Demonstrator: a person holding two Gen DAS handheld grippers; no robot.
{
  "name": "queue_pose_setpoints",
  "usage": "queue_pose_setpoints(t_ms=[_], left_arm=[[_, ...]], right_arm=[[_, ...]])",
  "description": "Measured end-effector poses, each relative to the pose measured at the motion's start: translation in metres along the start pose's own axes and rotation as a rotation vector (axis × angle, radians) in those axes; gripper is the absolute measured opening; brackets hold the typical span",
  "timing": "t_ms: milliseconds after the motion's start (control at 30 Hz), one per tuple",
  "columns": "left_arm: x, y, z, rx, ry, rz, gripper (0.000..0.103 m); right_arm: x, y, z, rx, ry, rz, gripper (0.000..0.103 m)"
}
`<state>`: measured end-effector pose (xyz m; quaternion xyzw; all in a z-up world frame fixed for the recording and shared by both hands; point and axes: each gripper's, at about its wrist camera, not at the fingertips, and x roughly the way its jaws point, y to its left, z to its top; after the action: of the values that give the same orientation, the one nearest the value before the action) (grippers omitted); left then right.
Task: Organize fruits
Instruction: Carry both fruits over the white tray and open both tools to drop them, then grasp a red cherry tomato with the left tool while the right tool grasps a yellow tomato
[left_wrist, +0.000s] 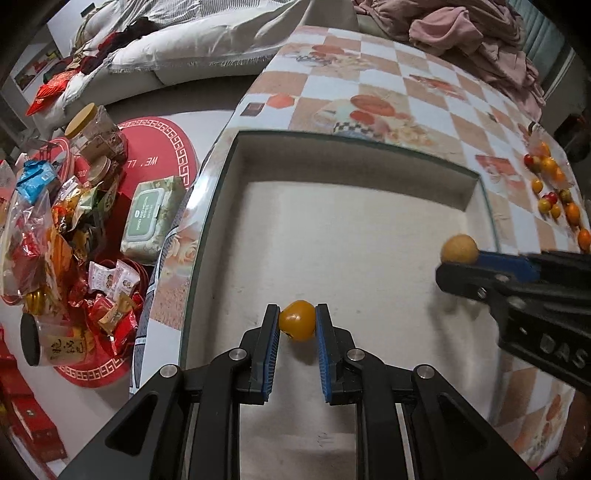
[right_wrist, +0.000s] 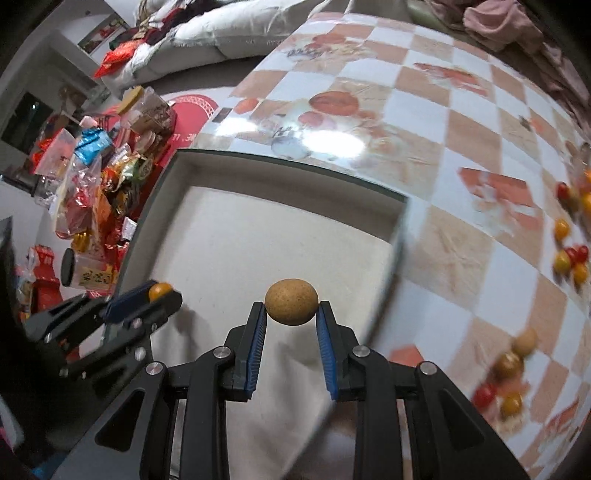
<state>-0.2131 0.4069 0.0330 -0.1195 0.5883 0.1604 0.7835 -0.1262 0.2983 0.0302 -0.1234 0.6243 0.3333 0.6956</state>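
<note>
Left gripper (left_wrist: 296, 320) pinches glossy orange tomato (left_wrist: 297, 320) | right gripper (right_wrist: 291, 308) pinches speckled brown fruit (right_wrist: 291, 301), maybe longan | both over tray (left_wrist: 354, 147)

Setting: lived-in home, living room. Evidence: low table (left_wrist: 369, 88) under a checked orange-and-white cover printed with fruit; pale sofa (left_wrist: 207, 48) behind it, with cushions and strewn dark and red clothing; heap of pink laundry (left_wrist: 476, 33) at the table's far corner. On the floor beside the table: round red mat (left_wrist: 162, 147), pile of wrapped snacks and sweets (left_wrist: 62, 236), lidded jars (left_wrist: 94, 129), pack of wet wipes (left_wrist: 151, 218), red gift boxes (left_wrist: 29, 413).
</note>
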Motion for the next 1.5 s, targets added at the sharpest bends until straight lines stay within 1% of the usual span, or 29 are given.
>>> queue_pose_setpoints(t_ms=[133,300,333,367,400,433,467,500,533,600,667,767,867,1000,1100,1233,1333,1400,1500], left_arm=[[0.004,0.001,-0.002,0.014,-0.010,0.012,0.020],[0.008,-0.003,-0.004,0.051,-0.011,0.035,0.021],[0.008,-0.004,-0.004,0.060,-0.015,0.040,0.021],[0.007,-0.006,-0.005,0.070,-0.019,0.046,0.022],[0.007,-0.006,-0.005,0.081,-0.024,0.056,0.032],[0.006,-0.006,-0.006,0.087,-0.030,0.064,0.047],[0.005,-0.005,-0.006,0.087,-0.037,0.068,0.081],[0.001,-0.005,-0.007,0.086,-0.062,0.073,0.085],[-0.003,-0.004,-0.008,0.092,-0.088,0.079,0.085],[-0.003,-0.006,-0.007,0.119,-0.073,0.067,0.085],[-0.001,-0.008,-0.006,0.131,-0.052,0.062,0.085],[-0.009,-0.015,-0.006,0.154,-0.058,0.043,0.085],[-0.019,-0.030,-0.005,0.187,-0.069,0.022,0.085],[-0.033,-0.063,-0.004,0.257,-0.084,-0.003,0.085],[-0.043,-0.088,-0.003,0.293,-0.102,-0.027,0.085],[-0.049,-0.130,0.001,0.337,-0.107,-0.076,0.085],[-0.049,-0.153,0.000,0.356,-0.104,-0.081,0.085],[-0.049,-0.165,-0.001,0.359,-0.097,-0.094,0.085],[-0.047,-0.177,-0.005,0.369,-0.091,-0.090,0.085]], right_arm=[[0.015,-0.001,0.006,0.009,0.019,-0.020,0.030],[0.017,0.007,0.008,-0.042,0.000,-0.053,0.031],[0.018,0.008,0.008,-0.041,-0.002,-0.048,0.033],[0.017,0.008,0.009,-0.040,-0.001,-0.041,0.038],[0.017,0.009,0.009,-0.044,0.000,-0.033,0.041],[0.016,0.010,0.008,-0.050,-0.001,-0.037,0.048],[0.014,0.011,0.008,-0.053,-0.005,-0.041,0.058],[0.011,0.011,0.008,-0.053,-0.017,-0.037,0.060],[0.008,0.011,0.008,-0.051,-0.026,-0.030,0.063],[-0.002,0.010,0.008,-0.036,-0.052,-0.012,0.066],[-0.012,0.007,0.007,-0.018,-0.077,-0.006,0.075],[-0.034,-0.005,0.002,0.028,-0.125,-0.003,0.079],[-0.055,-0.023,-0.011,0.087,-0.164,-0.023,0.079],[-0.081,-0.063,-0.040,0.193,-0.194,-0.066,0.079],[-0.092,-0.096,-0.065,0.268,-0.193,-0.119,0.079],[-0.095,-0.143,-0.099,0.353,-0.156,-0.201,0.079],[-0.089,-0.169,-0.115,0.398,-0.129,-0.225,0.079],[-0.084,-0.178,-0.119,0.405,-0.116,-0.227,0.079],[-0.074,-0.187,-0.122,0.388,-0.105,-0.221,0.079]])
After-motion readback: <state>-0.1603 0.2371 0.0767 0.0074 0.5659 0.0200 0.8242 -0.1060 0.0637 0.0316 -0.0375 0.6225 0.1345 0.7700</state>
